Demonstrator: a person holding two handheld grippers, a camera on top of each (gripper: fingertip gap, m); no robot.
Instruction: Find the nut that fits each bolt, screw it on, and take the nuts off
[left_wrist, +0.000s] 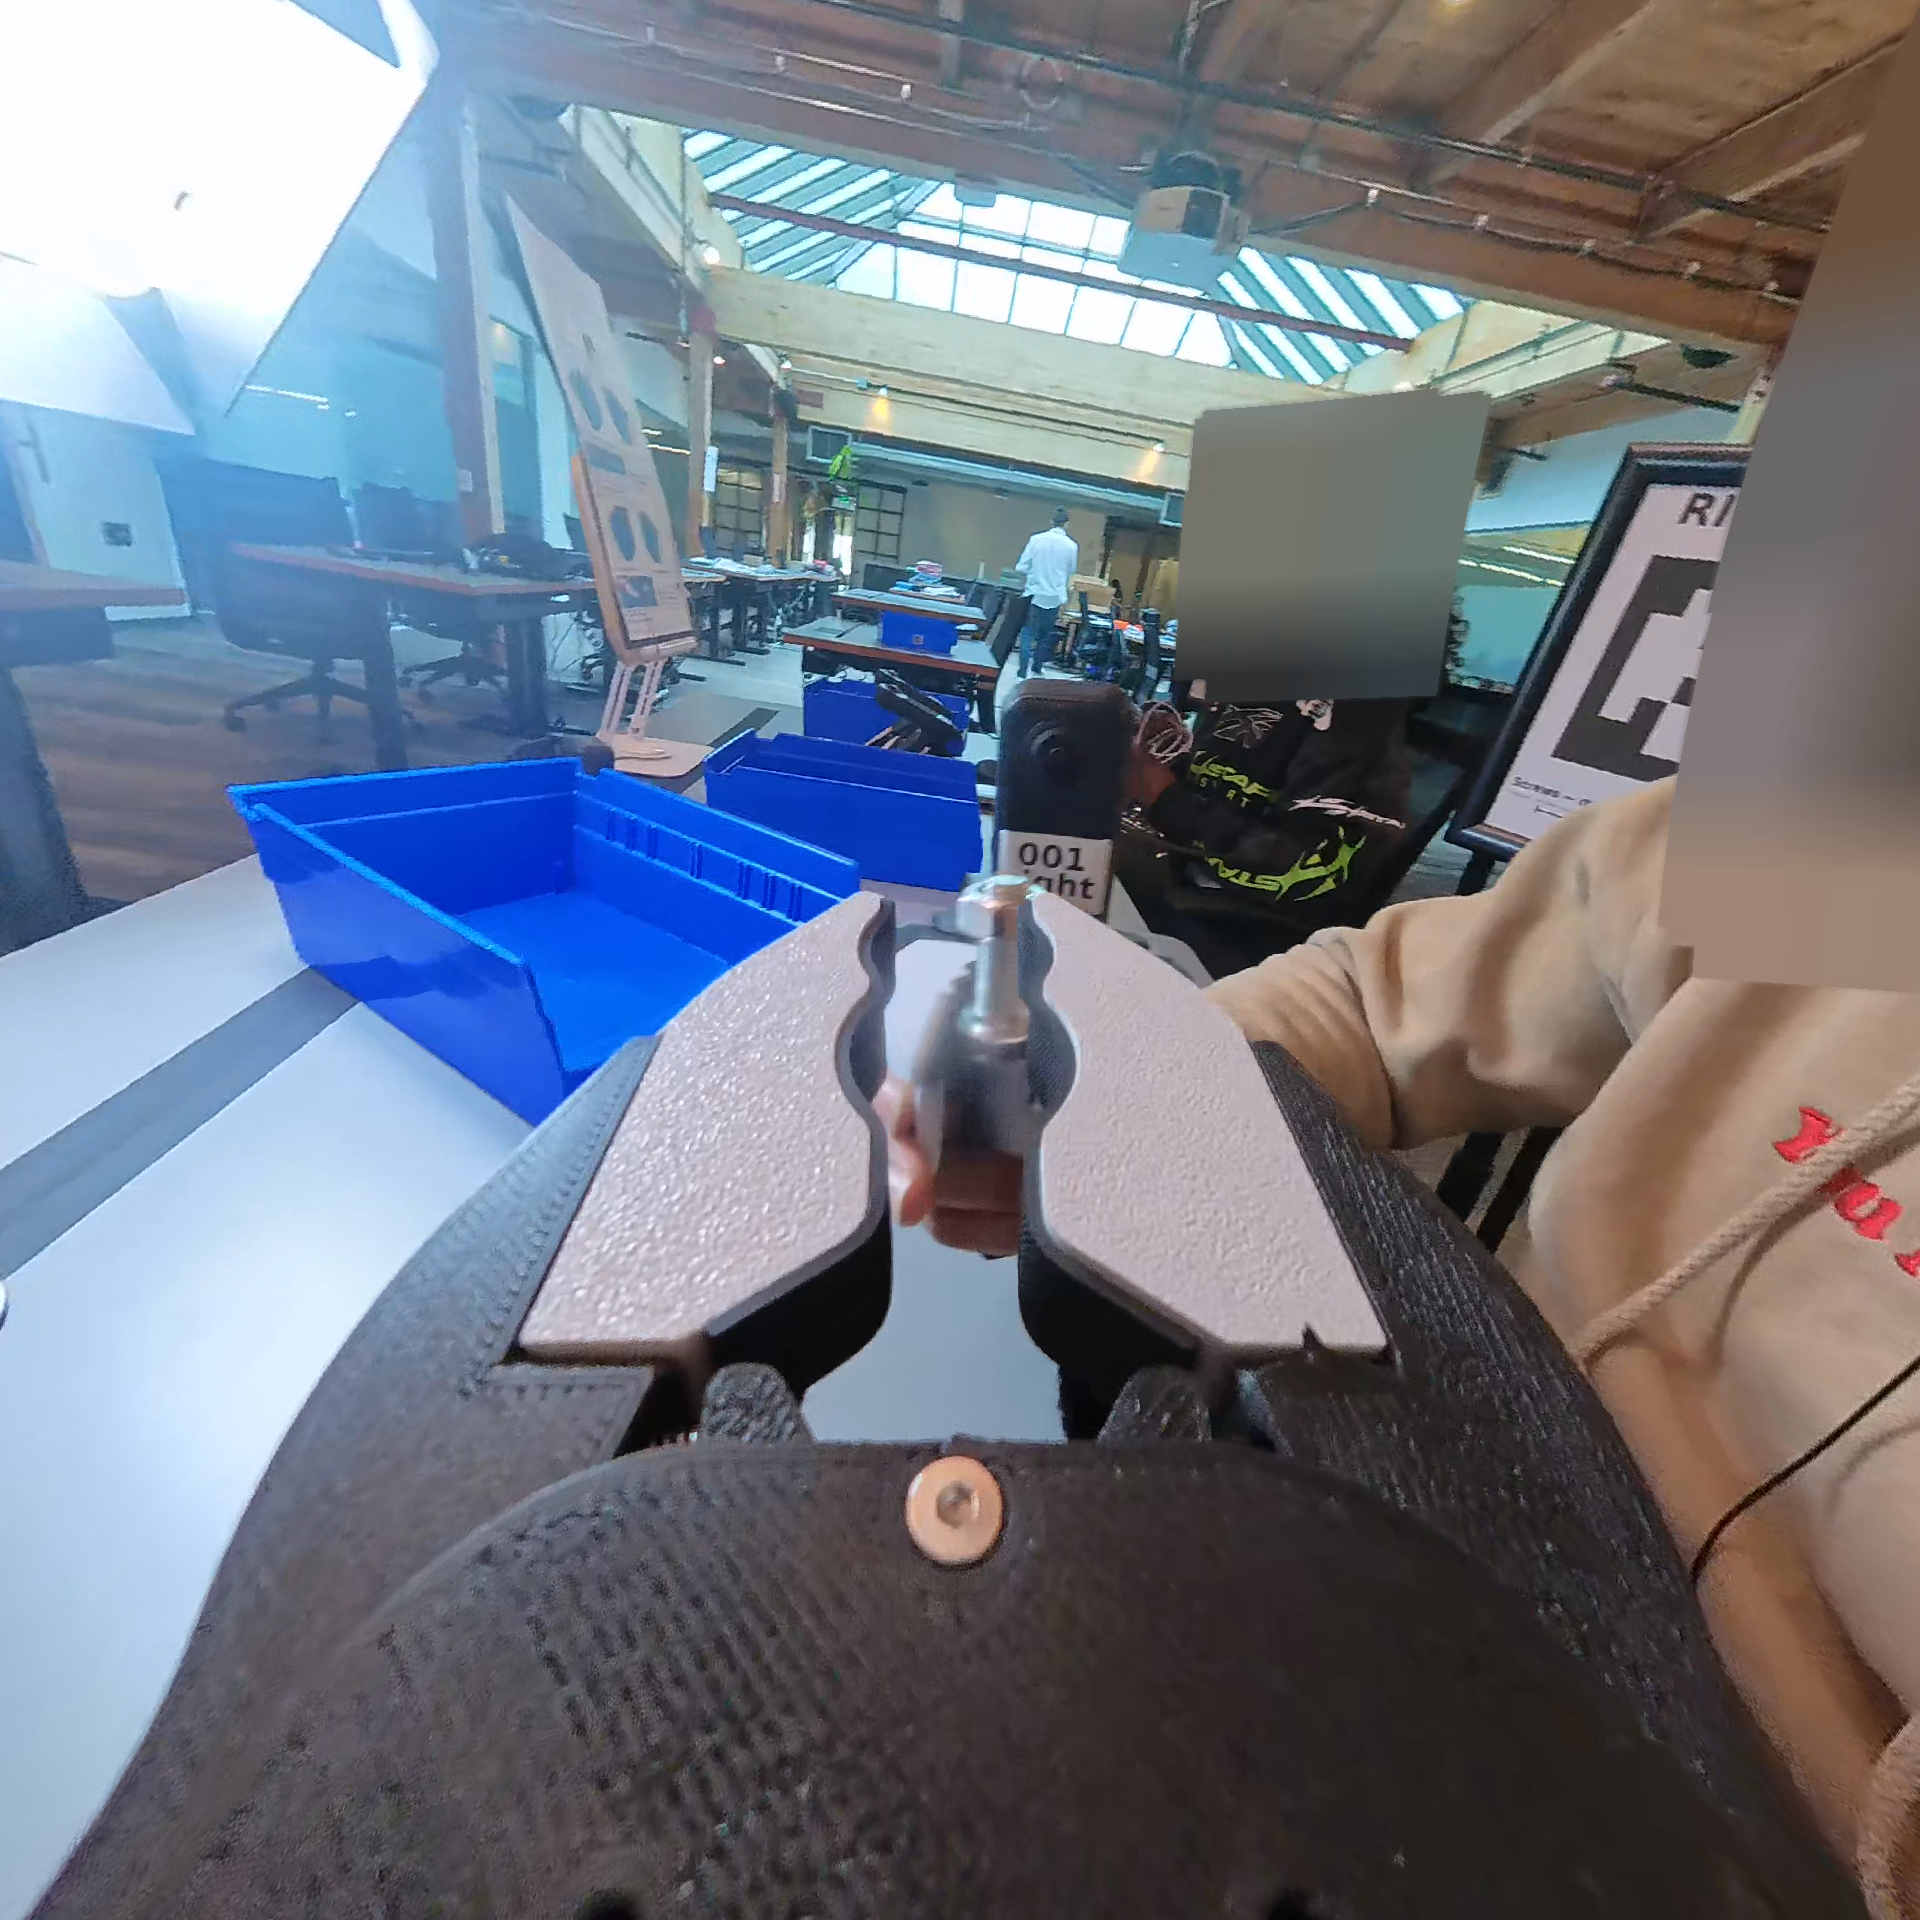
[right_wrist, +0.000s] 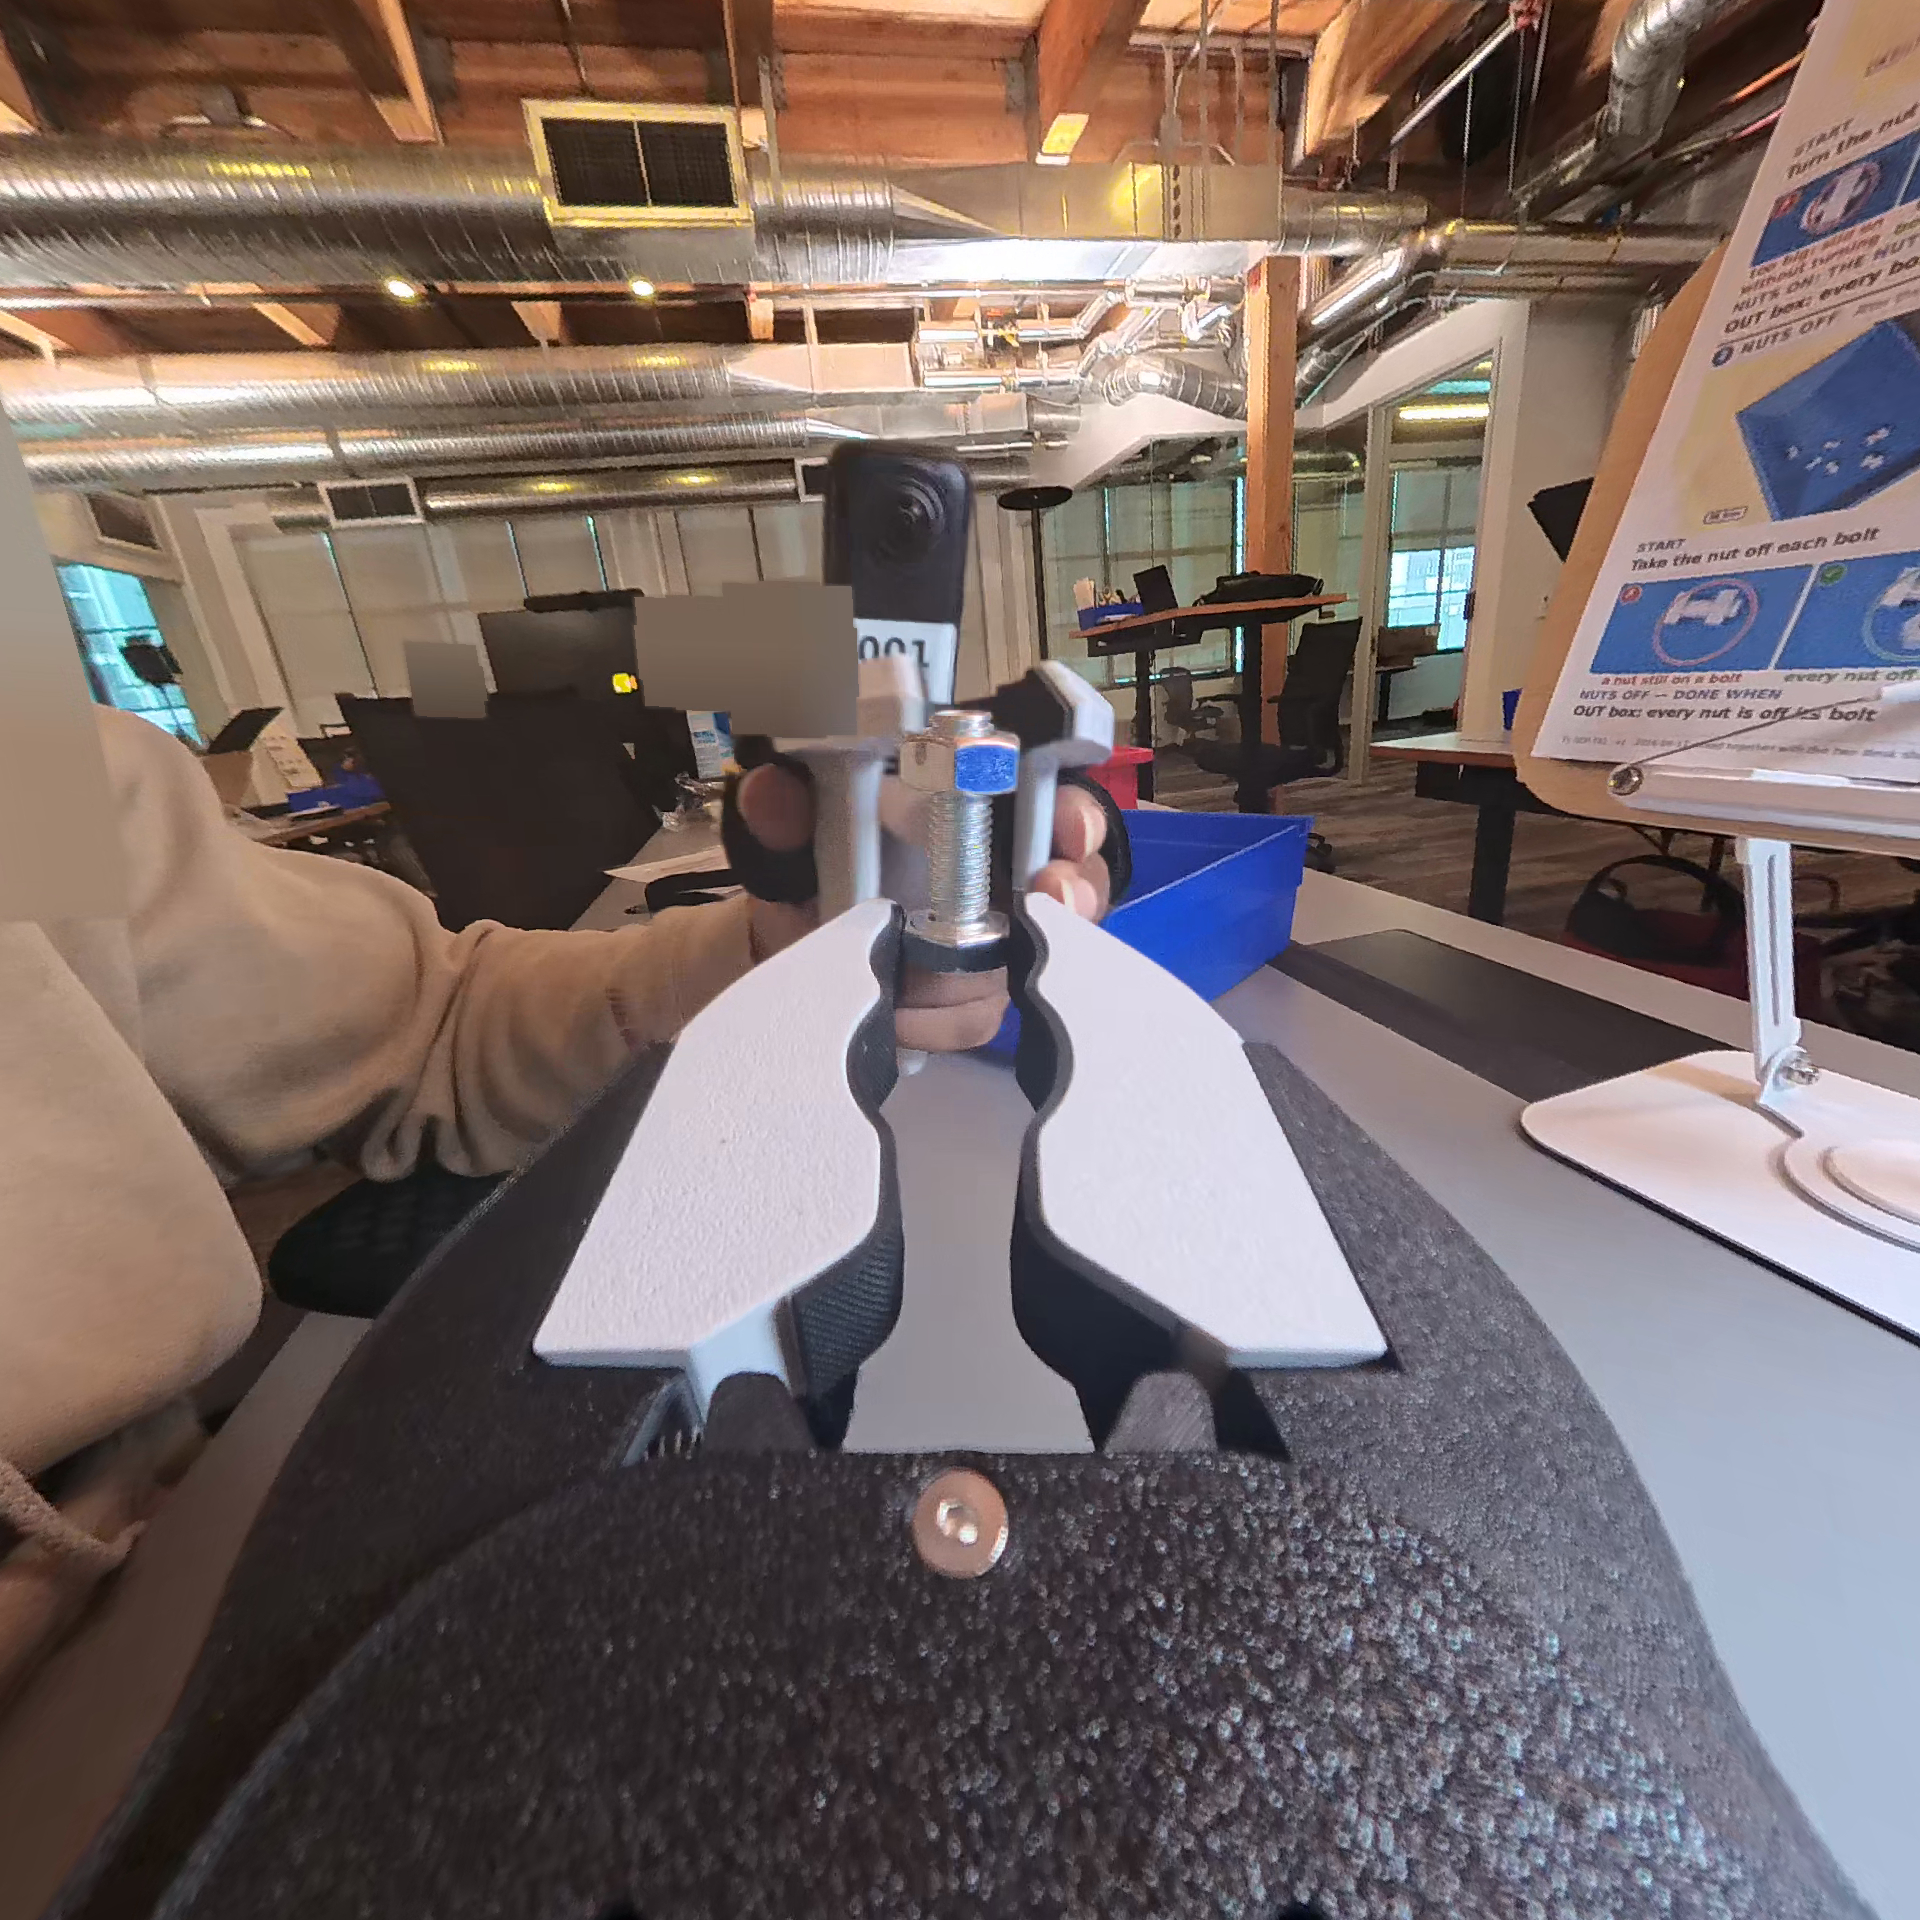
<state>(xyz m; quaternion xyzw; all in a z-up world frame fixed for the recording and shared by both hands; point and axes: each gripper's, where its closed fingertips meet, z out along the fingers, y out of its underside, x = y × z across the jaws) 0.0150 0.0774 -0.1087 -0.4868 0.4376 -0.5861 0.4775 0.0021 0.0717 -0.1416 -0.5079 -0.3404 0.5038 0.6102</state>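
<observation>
A silver bolt (right_wrist: 958, 852) stands upright in the air between my two grippers, which face each other. My right gripper (right_wrist: 956, 935) is shut on the bolt's head at the bottom. A silver nut (right_wrist: 961, 764) with a blue mark sits near the top of the thread. My left gripper (right_wrist: 977, 717) is shut on this nut. In the left wrist view the nut (left_wrist: 992, 899) shows between the tips of my left gripper (left_wrist: 961, 920). The bolt shaft (left_wrist: 987, 987) runs down to a blurred lower end. The right gripper's camera body (left_wrist: 1060, 758) stands behind.
A large blue bin (left_wrist: 468, 914) and a second one (left_wrist: 842, 800) stand on the grey table (left_wrist: 208, 1195) to the left. The right wrist view shows a blue bin (right_wrist: 1216, 894), and an instruction sheet on a white stand (right_wrist: 1714, 1132) at right. A beige sleeve (right_wrist: 364, 987) is at left. Less than 4 cm separates the two grippers' tips.
</observation>
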